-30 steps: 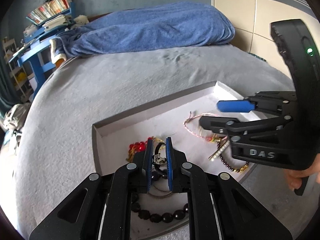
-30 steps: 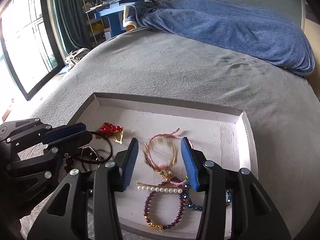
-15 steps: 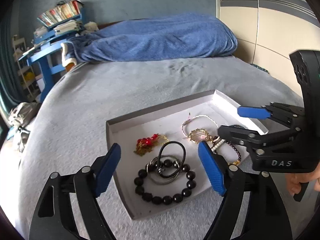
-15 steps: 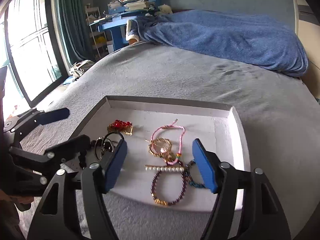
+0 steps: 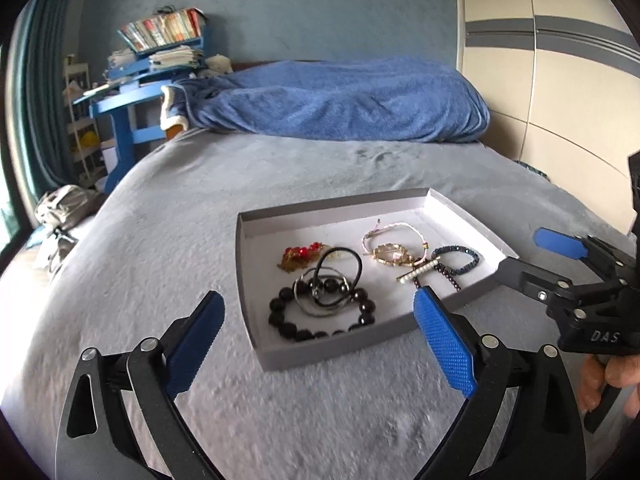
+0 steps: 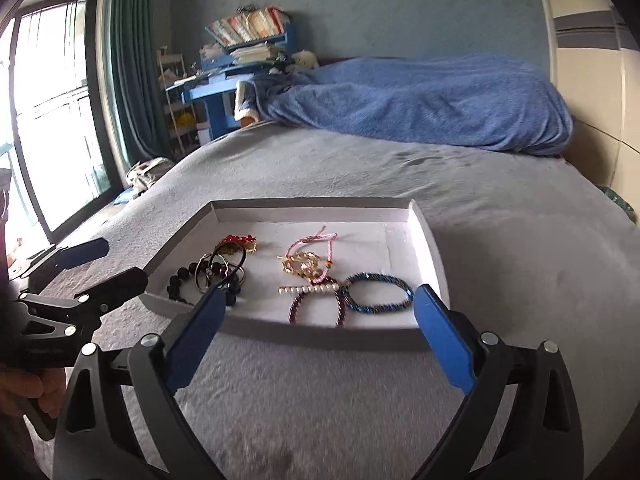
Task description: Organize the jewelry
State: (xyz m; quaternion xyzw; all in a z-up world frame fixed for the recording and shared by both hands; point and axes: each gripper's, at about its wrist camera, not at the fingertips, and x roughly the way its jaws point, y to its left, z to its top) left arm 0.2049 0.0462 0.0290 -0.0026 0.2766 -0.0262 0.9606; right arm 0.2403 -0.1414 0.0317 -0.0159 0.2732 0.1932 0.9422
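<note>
A grey tray (image 5: 340, 350) with a white floor lies on the bed. On its left side lie a black bead bracelet (image 5: 320, 334), metal rings with a black loop (image 5: 332, 280) and a red-and-gold piece (image 5: 300, 254). On the right lie a pink cord bracelet (image 6: 316, 237), a gold piece (image 6: 300, 264), a pearl bar (image 6: 308, 289), a purple bracelet (image 6: 294, 308) and a blue bead bracelet (image 6: 376, 276). My left gripper (image 5: 318, 300) and right gripper (image 6: 320, 296) hover before the tray's near edge, jaws opening wide, nothing between them. Each shows in the other's view, right gripper (image 5: 520, 251), left gripper (image 6: 125, 261).
The grey bed cover (image 5: 200, 200) spreads all around the tray. A blue blanket (image 5: 340, 100) is heaped at the far end. A blue desk with books (image 5: 132, 92) stands beyond the bed's left corner, a window (image 6: 52, 120) on the left, wardrobe panels (image 5: 560, 80) on the right.
Both grippers drew back from inside the tray to its near edge and opened wide. The left let go of the rings and black loop, which now lie in the tray.
</note>
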